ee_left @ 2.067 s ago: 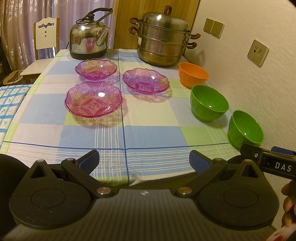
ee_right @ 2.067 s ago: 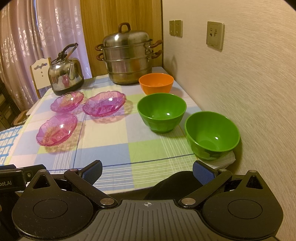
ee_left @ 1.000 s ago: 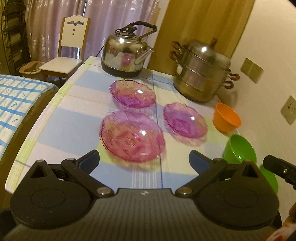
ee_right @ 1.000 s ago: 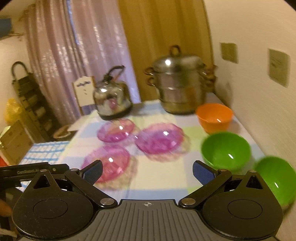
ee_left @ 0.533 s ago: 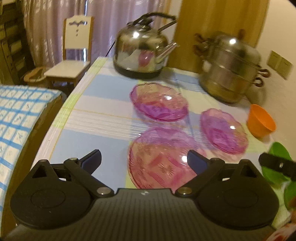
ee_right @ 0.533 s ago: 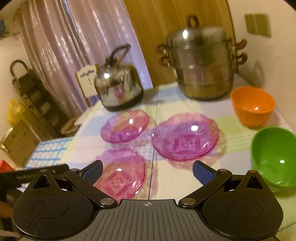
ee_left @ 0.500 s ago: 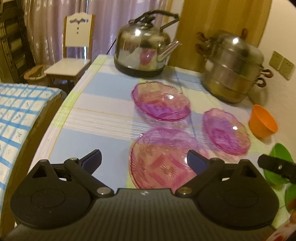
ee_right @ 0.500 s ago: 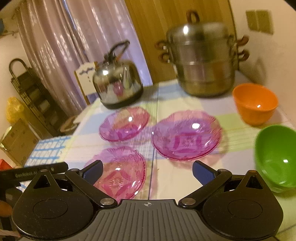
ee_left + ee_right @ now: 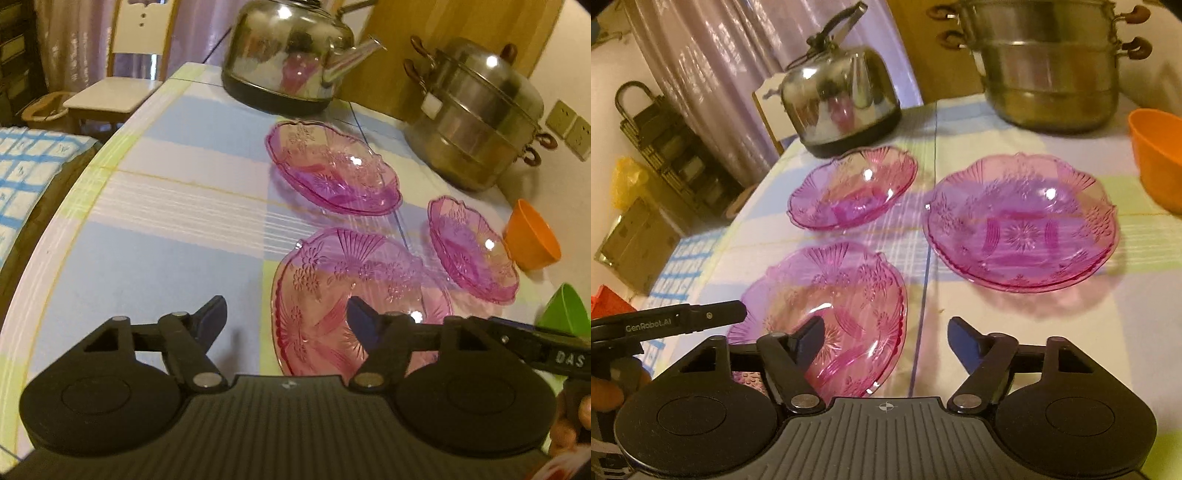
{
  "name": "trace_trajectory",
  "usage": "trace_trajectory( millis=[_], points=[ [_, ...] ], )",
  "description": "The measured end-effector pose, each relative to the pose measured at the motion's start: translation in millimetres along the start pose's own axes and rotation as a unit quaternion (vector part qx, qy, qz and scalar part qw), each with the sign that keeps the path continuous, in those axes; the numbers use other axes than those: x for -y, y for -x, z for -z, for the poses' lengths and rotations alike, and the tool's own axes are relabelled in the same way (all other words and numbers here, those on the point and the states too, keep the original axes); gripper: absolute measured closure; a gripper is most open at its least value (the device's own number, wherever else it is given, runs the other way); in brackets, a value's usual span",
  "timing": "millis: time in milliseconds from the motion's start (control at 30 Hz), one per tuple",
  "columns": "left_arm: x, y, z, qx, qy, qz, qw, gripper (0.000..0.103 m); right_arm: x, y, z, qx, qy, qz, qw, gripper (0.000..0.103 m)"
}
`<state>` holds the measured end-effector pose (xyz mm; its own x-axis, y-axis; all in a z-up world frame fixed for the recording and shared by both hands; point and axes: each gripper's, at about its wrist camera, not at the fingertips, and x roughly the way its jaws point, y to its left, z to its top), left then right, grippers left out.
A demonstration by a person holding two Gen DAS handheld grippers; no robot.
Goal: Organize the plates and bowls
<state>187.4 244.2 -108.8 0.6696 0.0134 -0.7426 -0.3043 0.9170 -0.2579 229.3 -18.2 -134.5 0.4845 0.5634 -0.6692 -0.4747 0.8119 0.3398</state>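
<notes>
Three scalloped, see-through pink glass plates lie on the checked-cloth counter [image 9: 155, 258]: the nearest plate [image 9: 351, 295] at lower centre of the left wrist view, a second plate [image 9: 332, 173] above it, a third plate [image 9: 476, 247] to the right. One orange plastic bowl [image 9: 532, 240] sits at the right edge, with one green plastic bowl [image 9: 565, 306] below it, partly hidden. One steel kettle [image 9: 291, 55] and one stacked steel steamer pot [image 9: 476, 122] stand along the top.

Left claw [image 9: 286, 319] is closing, its right finger over the nearest plate's bowl, its left finger over bare cloth; the plate's left rim lies between them, unpinched. Right claw [image 9: 886, 338] is also closing, straddling that plate's right rim without gripping it.

Open cloth fills the left half of the left wrist view up to the counter's curved edge. Narrow gaps separate the plates.
</notes>
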Motion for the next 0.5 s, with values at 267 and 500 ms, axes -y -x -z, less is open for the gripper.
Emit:
trace_trajectory(
  millis=[267, 500],
  points=[
    [-2.6, -6.9, 1.4, -0.019, -0.003, -0.008, 0.9998, 0.064, 0.3, -20.5, 0.1, -0.031, -0.023, 0.005, 0.999, 0.057],
    [-5.2, -8.9, 3.0, -0.030, 0.005, -0.001, 0.9995, 0.076, -5.2, -21.8, 2.7, -0.035, -0.016, 0.011, 0.999, 0.067]
  ],
)
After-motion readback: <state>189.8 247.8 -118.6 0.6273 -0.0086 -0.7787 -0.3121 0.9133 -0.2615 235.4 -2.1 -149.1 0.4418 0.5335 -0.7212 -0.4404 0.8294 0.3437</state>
